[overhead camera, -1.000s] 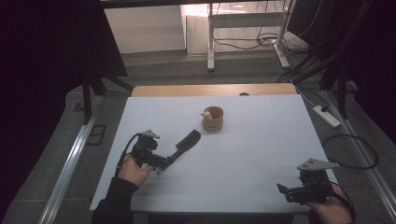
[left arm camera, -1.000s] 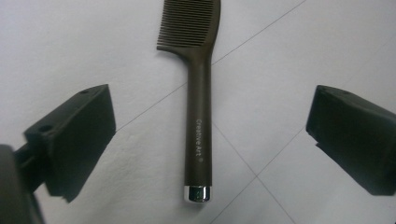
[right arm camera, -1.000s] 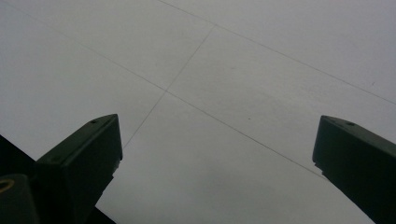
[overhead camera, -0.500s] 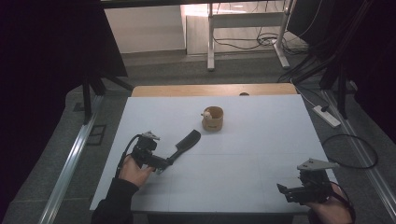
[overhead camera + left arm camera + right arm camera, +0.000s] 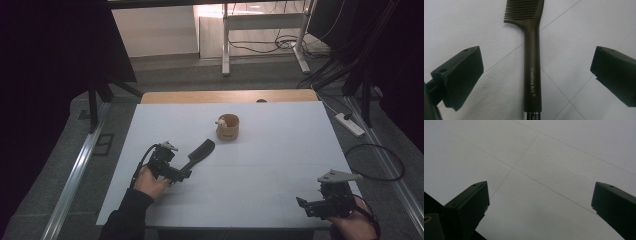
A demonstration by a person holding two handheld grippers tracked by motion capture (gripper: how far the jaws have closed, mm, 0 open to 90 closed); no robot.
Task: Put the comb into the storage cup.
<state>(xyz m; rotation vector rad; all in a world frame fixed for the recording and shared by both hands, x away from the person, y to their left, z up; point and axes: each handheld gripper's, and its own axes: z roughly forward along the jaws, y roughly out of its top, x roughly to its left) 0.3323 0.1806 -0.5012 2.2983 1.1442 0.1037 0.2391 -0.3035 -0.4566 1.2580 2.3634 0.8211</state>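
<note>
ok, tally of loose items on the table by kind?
Combs: 1, dark comb between the open left gripper fingers.
Cups: 1, small wooden cup with something pale in it.
Total: 2.

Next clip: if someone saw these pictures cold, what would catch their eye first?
Probably the dark comb lying on the white table, its handle lined up between the wide-open jaws of the left gripper at the near left. Next, the small wooden cup standing alone near the table's middle, with something pale at its rim. The right gripper sits open at the near right corner, apart from both.
</note>
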